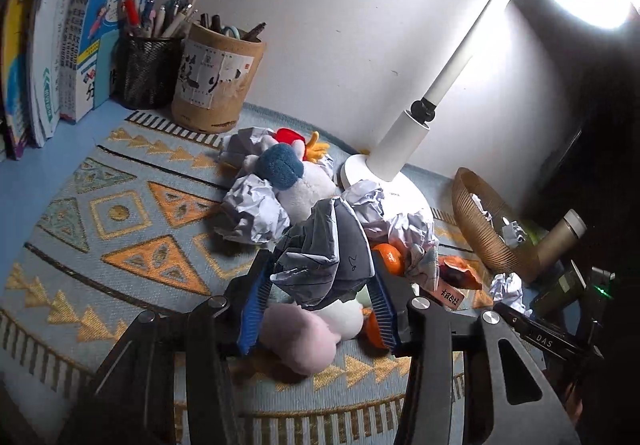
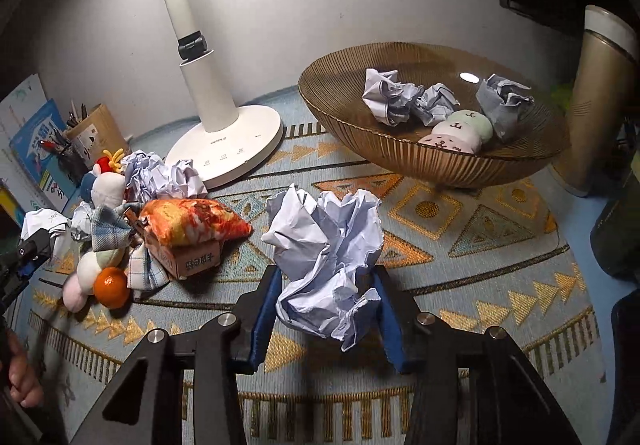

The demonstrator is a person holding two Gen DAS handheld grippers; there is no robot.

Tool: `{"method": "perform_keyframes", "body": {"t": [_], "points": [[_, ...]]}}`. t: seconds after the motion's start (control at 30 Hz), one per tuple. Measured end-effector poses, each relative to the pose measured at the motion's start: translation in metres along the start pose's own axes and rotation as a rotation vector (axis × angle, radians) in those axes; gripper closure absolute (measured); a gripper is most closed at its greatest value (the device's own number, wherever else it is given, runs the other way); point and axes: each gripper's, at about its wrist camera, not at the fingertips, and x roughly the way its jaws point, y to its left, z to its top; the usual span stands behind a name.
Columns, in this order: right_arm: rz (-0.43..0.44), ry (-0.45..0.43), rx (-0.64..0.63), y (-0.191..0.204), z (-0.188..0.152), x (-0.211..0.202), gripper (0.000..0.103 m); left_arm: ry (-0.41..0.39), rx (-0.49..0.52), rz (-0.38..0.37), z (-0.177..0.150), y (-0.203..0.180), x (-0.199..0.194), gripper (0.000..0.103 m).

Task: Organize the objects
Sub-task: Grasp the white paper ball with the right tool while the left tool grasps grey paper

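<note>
My left gripper is shut on a crumpled grey-white paper ball, held above a pink and white plush and an orange. My right gripper is shut on a larger crumpled white paper ball, held above the patterned mat. The brown ribbed bowl sits ahead to the right, holding three paper balls and a plush. More paper balls lie around a white plush toy.
A white desk lamp stands behind the pile. A small cardboard box with an orange snack bag, a plaid cloth, two pen holders and books lie at the left. A gold flask stands right of the bowl.
</note>
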Motion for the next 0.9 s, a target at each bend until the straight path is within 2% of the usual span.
{"method": "perform_keyframes", "body": {"t": [0.1,0.2,0.3,0.43,0.5,0.53,0.57,0.73,0.77,0.83,0.9], "points": [[-0.023,0.022,0.005,0.000,-0.014,0.003,0.058,-0.037,0.003,0.102,-0.013,0.013,-0.015,0.059],[-0.049,0.036,-0.002,0.002,-0.015,0.010,0.058,-0.042,-0.024,0.163,-0.024,0.030,-0.014,0.059],[-0.028,0.031,0.002,0.000,-0.015,0.009,0.058,-0.028,-0.085,0.147,-0.024,0.047,-0.012,0.059],[-0.027,0.045,0.025,-0.003,-0.016,0.011,0.056,-0.013,-0.112,0.138,-0.024,0.051,-0.007,0.059],[-0.018,0.048,0.030,-0.004,-0.016,0.010,0.049,-0.021,-0.100,0.139,-0.025,0.049,-0.008,0.059],[-0.018,0.049,0.032,-0.004,-0.016,0.010,0.039,-0.021,-0.092,0.139,-0.025,0.047,-0.008,0.059],[-0.016,0.045,0.033,-0.004,-0.016,0.008,0.036,-0.021,-0.085,0.141,-0.025,0.045,-0.008,0.059],[-0.027,0.054,0.016,0.000,-0.016,0.008,0.036,-0.025,-0.058,0.144,-0.025,0.041,-0.009,0.059],[-0.026,0.061,0.015,0.001,-0.017,0.009,0.046,-0.029,-0.057,0.143,-0.025,0.040,-0.010,0.059],[-0.028,0.064,0.007,0.001,-0.018,0.007,0.056,-0.050,-0.037,0.141,-0.023,0.033,-0.018,0.059],[0.005,0.048,0.016,0.000,-0.016,-0.002,0.058,-0.065,-0.010,0.120,-0.017,0.018,-0.026,0.059]]}}
